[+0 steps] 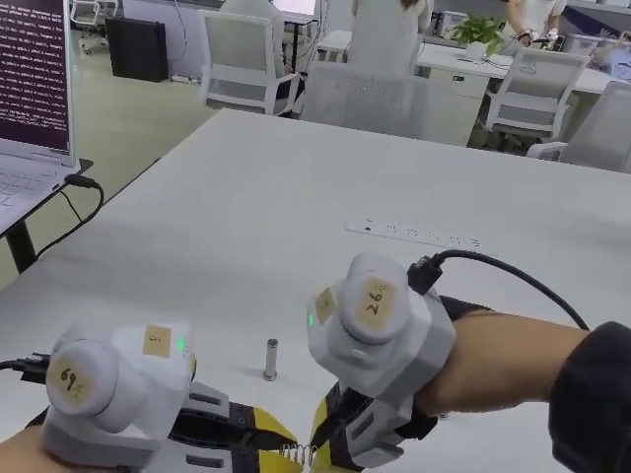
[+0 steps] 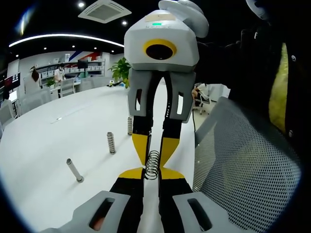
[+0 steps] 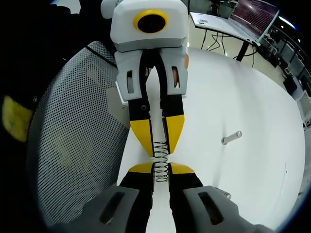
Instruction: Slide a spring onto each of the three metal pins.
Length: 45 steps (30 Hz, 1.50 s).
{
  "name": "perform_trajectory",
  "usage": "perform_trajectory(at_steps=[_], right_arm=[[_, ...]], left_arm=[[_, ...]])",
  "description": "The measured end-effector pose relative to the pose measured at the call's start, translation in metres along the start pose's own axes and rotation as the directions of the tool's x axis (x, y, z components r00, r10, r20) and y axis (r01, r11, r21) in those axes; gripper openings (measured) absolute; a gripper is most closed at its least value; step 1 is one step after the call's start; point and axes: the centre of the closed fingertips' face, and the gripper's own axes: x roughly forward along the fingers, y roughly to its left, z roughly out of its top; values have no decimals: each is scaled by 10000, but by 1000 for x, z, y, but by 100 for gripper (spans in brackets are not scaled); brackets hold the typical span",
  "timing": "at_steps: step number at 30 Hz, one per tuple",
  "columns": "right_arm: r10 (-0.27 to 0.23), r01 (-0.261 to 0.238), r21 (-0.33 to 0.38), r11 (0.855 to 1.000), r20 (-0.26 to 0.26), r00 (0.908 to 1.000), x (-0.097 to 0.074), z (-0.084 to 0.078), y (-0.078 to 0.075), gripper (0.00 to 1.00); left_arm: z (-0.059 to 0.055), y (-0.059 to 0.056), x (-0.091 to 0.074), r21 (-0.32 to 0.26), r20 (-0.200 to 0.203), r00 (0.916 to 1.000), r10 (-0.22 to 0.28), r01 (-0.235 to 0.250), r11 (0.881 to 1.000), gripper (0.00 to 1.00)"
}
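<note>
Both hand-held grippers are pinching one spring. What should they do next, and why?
Probably the left hand-held gripper lets go, so the right hand-held gripper can carry the spring to the bare pin; the other two pins already have theirs.

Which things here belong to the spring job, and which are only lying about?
Job: spring, gripped by left tongs and right tongs; bare pin; nearer loaded pin; farther loaded pin.
Lying about: power strip; laptop; office chairs.
</note>
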Motion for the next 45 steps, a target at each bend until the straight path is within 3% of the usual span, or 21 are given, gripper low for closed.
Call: perform_trajectory(at_steps=[21, 32, 45], right_arm=[[163, -164, 39, 9999, 177, 9997, 4, -4, 2, 14], [133, -131, -118, 9998, 208, 9997, 6, -8, 1, 10], [-131, 137, -97, 9999, 606, 9981, -14, 3, -2, 8]], left_arm=[[4, -3, -2, -23, 15, 9999, -101, 101, 9999, 2], [6, -5, -3, -69, 72, 9998, -167, 168, 9998, 2], [5, 1, -6, -82, 151, 9999, 16, -14, 10000, 2]])
